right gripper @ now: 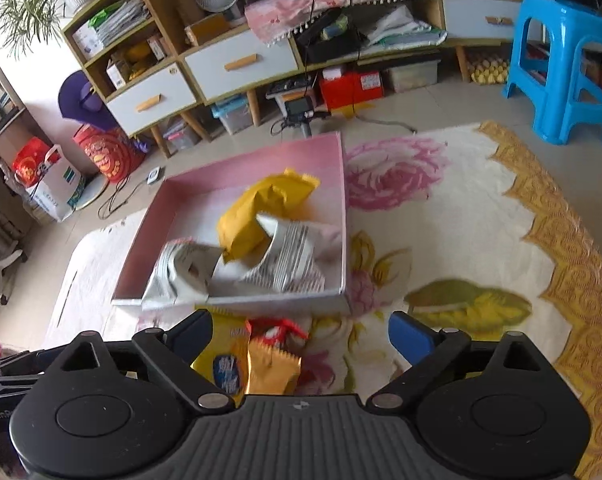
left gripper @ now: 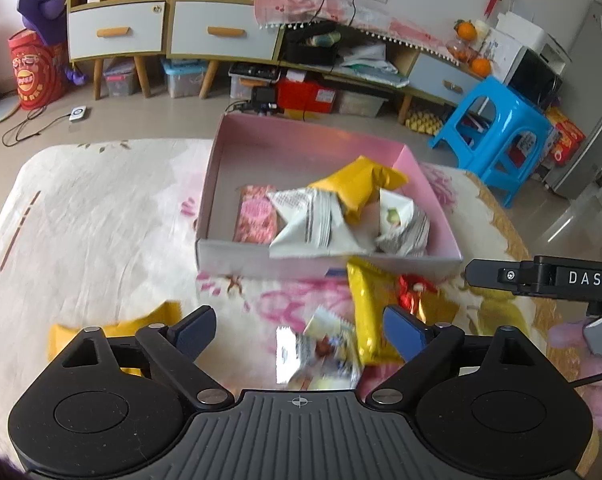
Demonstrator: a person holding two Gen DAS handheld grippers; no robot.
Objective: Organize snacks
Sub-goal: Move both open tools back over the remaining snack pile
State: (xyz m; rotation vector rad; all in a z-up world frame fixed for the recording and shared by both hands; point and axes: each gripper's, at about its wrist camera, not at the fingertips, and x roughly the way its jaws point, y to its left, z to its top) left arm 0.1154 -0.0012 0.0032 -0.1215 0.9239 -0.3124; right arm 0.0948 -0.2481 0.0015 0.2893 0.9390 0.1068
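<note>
Showing a pink box (left gripper: 221,184) on a floral cloth (left gripper: 101,220), open at the top, with several snack packets inside. In the left wrist view the box holds a pink patterned packet (left gripper: 255,218) lying flat by its near-left corner, two white printed packets (left gripper: 305,220) piled against the near wall, and a yellow packet (left gripper: 361,188) leaning across them. One white packet overhangs the near rim.

Outside the box, on the cloth just before its near wall: a yellow wrapper (left gripper: 369,312), a red-and-gold packet (left gripper: 415,292) touching it, and a small white packet (left gripper: 321,352), blurred. A further yellow packet (left gripper: 117,328) lies partly behind the left gripper's body.

The left gripper (left gripper: 299,330) hangs above the loose packets, fingers spread wide, nothing between the pads. The right gripper (right gripper: 301,334), likewise wide and empty, hangs over the yellow wrapper and red-and-gold packet.
</note>
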